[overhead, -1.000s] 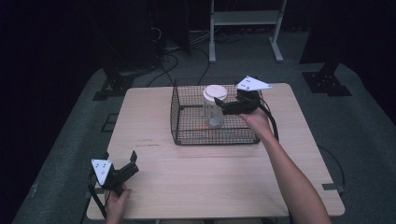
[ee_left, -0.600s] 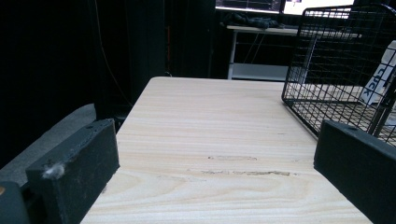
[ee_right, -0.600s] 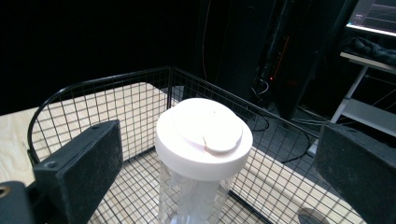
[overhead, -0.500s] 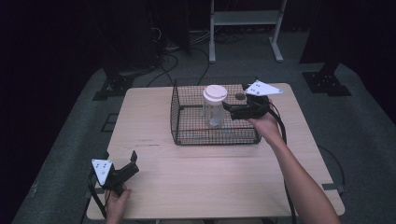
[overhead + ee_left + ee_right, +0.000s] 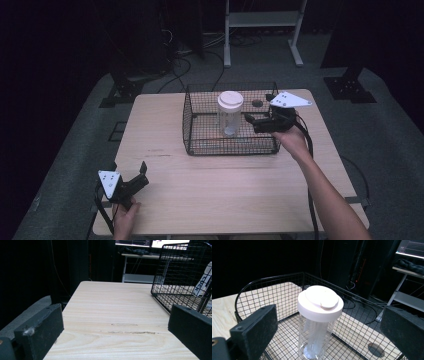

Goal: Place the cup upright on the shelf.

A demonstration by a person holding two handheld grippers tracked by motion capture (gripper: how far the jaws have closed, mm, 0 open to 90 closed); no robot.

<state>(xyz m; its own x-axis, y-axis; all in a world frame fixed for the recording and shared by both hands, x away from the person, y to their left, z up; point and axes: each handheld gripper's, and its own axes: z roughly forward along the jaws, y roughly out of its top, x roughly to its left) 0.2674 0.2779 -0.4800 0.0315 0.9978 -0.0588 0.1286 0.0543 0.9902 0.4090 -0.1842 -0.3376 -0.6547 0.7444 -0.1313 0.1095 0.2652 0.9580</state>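
A black wire basket (image 5: 200,125) stands on the far middle of the wooden table (image 5: 225,190). Upright inside it is a clear jar (image 5: 229,120) with a white lid (image 5: 230,100). My right gripper (image 5: 251,123) hovers over the basket's right part, a short way right of the jar and apart from it. In the right gripper view its jaws stand wide open, with the jar (image 5: 318,335) and its lid (image 5: 320,301) ahead between them. My left gripper (image 5: 142,176) rests open at the table's near left corner, holding nothing; its view looks across bare wood to the basket (image 5: 180,277).
A small dark round disc (image 5: 257,103) lies on the table just behind the basket's right end. Beyond the table stand a white shelf frame (image 5: 262,20) and dark stands, with cables on the grey floor. Bare tabletop lies between basket and near edge.
My right gripper has drawn back to the right, away from the jar, which stays upright in the basket. The left gripper has not moved.
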